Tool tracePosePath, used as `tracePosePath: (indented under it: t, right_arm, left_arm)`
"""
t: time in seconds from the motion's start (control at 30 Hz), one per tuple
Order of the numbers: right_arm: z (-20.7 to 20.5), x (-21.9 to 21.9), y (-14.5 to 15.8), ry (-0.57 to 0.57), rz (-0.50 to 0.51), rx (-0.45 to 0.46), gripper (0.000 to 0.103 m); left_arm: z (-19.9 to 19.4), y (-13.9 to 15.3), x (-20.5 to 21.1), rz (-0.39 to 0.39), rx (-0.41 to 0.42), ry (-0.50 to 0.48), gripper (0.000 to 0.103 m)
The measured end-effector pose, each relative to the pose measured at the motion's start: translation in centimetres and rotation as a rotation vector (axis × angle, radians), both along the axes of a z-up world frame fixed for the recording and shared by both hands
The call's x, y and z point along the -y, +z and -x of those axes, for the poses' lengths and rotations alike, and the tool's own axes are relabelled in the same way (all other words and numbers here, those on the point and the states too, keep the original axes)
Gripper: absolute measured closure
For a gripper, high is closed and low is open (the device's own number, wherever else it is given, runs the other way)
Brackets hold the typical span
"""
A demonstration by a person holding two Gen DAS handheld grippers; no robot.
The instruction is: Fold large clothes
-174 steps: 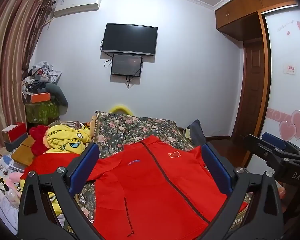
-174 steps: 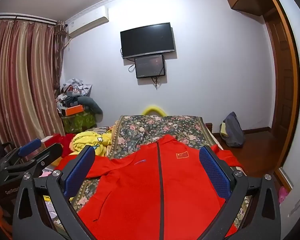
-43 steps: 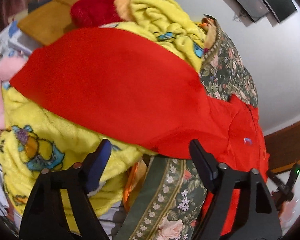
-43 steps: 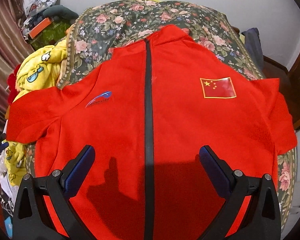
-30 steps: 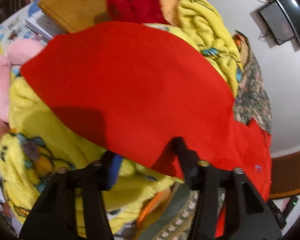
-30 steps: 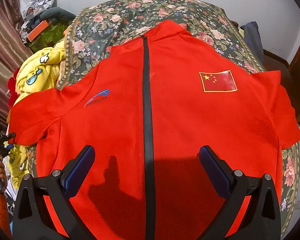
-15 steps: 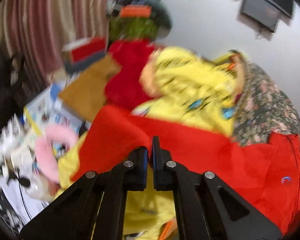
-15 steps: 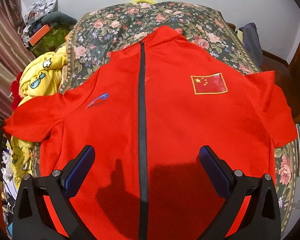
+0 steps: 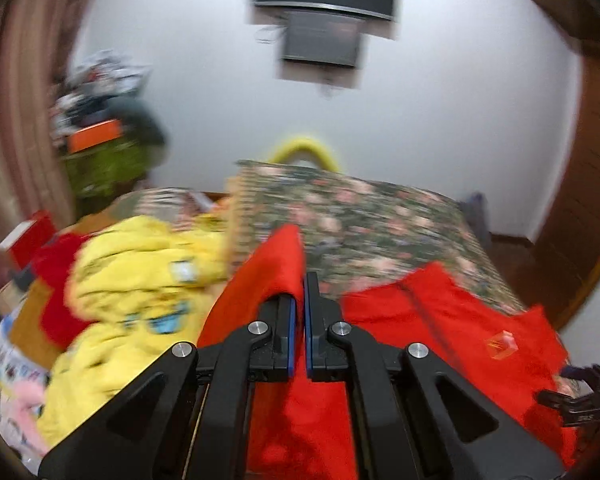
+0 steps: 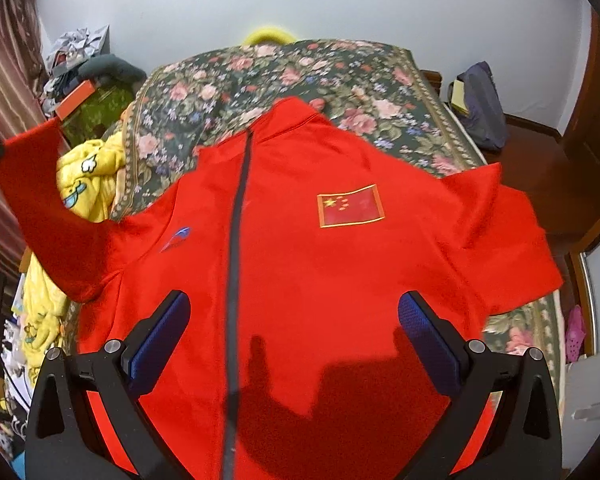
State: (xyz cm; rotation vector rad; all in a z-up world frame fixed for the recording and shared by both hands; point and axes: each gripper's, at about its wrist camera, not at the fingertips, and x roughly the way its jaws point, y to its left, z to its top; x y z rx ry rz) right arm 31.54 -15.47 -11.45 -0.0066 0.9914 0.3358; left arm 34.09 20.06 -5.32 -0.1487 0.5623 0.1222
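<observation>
Here the left gripper (image 9: 304,280) pinches the red jacket's (image 10: 300,280) raised sleeve (image 10: 40,200); carry it flat across the chest; right gripper (image 10: 292,320) hovers spread, empty.

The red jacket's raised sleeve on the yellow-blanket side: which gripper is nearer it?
Left. The left gripper is clamped on the red jacket's raised sleeve; the right gripper hovers open over the jacket's lower front, apart from that sleeve.

No readable words or numbers anywhere. Only signs, both on the red jacket (image 10: 300,280): a flag patch (image 10: 350,205), red w/ yellow stars and gold edge, on one side of the chest; a small blue-red logo (image 10: 176,238) on the other side of the zip, lettering too small to read.
</observation>
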Motion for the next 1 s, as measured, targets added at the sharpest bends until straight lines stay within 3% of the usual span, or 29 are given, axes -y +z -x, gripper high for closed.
tracePosePath:
  t: [0.2, 0.27, 0.5, 0.63, 0.73, 0.87, 1.0]
  right_arm:
    - [-0.1, 2.3, 0.2, -0.024, -0.006, 0.007, 0.0]
    - [-0.2, 3.0, 0.2, -0.028, -0.001, 0.005, 0.0]
    - [0.2, 4.8, -0.4, -0.024, 0.016, -0.008, 0.0]
    - [0.5, 5.1, -0.7, -0.011, 0.044, -0.012, 0.0]
    - [0.7, 4.9, -0.6, 0.005, 0.062, -0.006, 0.0]
    - [0.9, 4.0, 0.2, 0.03, 0.072, 0.014, 0.0]
    - [0.9, 2.2, 1.4, 0.074, 0.084, 0.044, 0.0]
  left_arm:
    - [-4.0, -3.9, 10.2, -0.025, -0.136, -0.218, 0.101]
    - [-4.7, -6.5, 13.3, -0.038, -0.206, -0.279, 0.101]
    - [-4.5, -13.1, 20.2, -0.053, -0.38, -0.408, 0.101]
    - [-4.4, -15.8, 21.5, 0.001, -0.499, -0.46, 0.101]
    - [-4.0, -16.6, 21.5, 0.019, -0.54, -0.476, 0.094]
    - [-2.8, -15.7, 20.6, 0.007, -0.559, -0.502, 0.076]
    - [-0.8, -13.8, 17.0, 0.011, -0.508, -0.463, 0.056]
